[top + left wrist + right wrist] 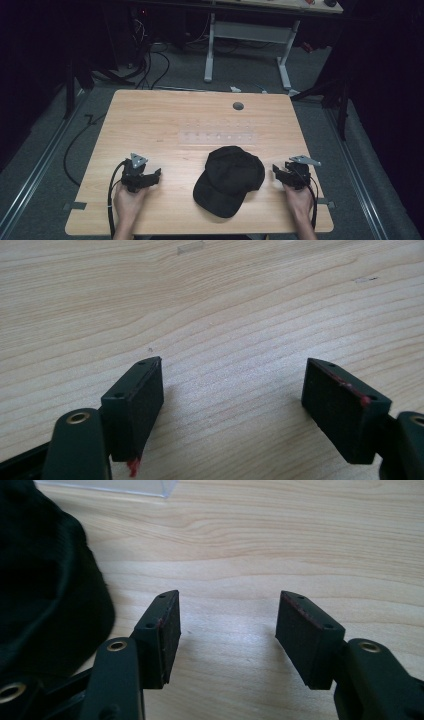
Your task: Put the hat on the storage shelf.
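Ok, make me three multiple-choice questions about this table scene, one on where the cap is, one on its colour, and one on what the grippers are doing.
1. Where does the cap lie?
A. Between the left gripper and the right gripper
B. At the far edge by the grommet hole
C. On the floor

2. What colour is the cap?
A. Red
B. Black
C. White

3. What state are the two grippers in?
A. Both shut on the cap
B. One open, one shut
C. Both open, holding nothing

Answers: 1 A, the high view shows the cap on the table with a gripper on either side. 2 B, it is black all over. 3 C, each gripper view shows bare wood between spread jaws.
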Action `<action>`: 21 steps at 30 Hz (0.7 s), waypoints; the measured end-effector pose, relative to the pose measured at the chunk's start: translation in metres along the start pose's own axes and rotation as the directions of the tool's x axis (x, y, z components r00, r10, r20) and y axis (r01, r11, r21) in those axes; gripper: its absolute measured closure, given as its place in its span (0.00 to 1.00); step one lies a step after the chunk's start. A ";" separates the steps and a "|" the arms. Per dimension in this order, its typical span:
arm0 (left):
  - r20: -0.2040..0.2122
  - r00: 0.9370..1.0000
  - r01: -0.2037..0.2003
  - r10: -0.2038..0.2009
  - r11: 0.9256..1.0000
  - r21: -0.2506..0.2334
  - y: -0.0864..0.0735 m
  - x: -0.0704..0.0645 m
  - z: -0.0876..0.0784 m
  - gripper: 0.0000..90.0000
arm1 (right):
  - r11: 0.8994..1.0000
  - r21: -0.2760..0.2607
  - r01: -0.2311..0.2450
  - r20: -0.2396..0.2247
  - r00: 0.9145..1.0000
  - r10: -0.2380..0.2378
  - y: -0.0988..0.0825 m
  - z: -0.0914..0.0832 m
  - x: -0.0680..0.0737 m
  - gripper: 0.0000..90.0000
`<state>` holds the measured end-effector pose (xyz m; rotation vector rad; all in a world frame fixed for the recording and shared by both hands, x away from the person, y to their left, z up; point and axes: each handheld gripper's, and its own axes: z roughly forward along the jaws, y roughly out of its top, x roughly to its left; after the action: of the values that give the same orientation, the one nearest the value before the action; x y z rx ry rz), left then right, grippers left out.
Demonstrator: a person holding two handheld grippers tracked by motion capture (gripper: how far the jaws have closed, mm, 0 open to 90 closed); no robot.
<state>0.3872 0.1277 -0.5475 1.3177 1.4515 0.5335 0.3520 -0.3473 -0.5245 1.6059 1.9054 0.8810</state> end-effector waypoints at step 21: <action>-0.004 1.000 0.002 -0.002 1.000 -0.002 0.000 0.000 0.000 0.28 | 0.997 -0.072 0.002 -0.145 0.989 -0.012 0.005 -0.023 0.026 0.48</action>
<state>0.3874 0.1273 -0.5475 1.3142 1.4552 0.5370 0.3339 -0.3246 -0.5042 1.5288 1.9522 1.0773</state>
